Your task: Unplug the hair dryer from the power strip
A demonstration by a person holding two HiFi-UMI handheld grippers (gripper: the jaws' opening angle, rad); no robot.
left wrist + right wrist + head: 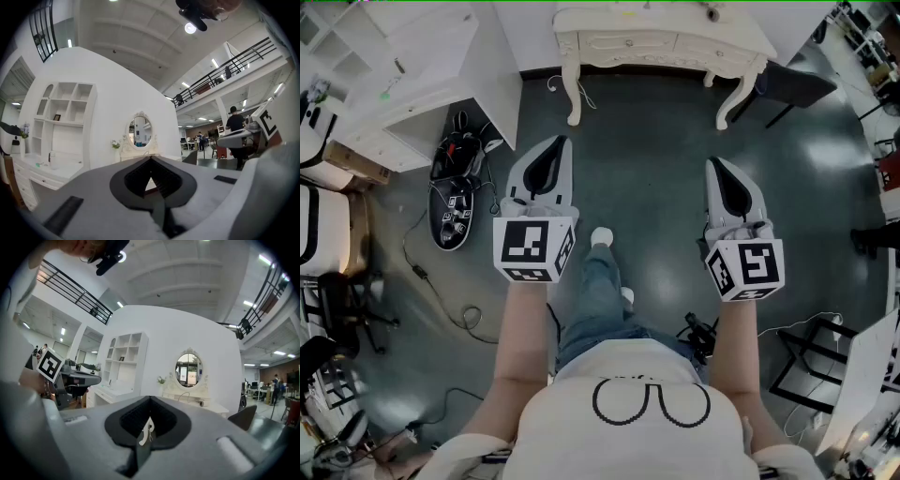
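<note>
I hold both grippers level in front of me, side by side above the dark floor. My left gripper (557, 143) (151, 159) is shut, its jaws meeting in a point with nothing between them. The right gripper (713, 163) (150, 399) is shut and empty as well. Both point toward a white dressing table (666, 42) (140, 152) (197, 404) with an oval mirror (189, 370). A thin cable (183, 396) arcs on its top beside a small dark object (201, 402). I cannot make out a hair dryer or a power strip for certain.
A white shelf unit with a counter (412, 84) (61, 136) stands to the left of the table. Black gear (455, 197) lies on the floor by it, with a loose cable (441, 295) trailing from it. A dark chair (797, 84) stands right of the table. Black frames (816, 361) stand at my right.
</note>
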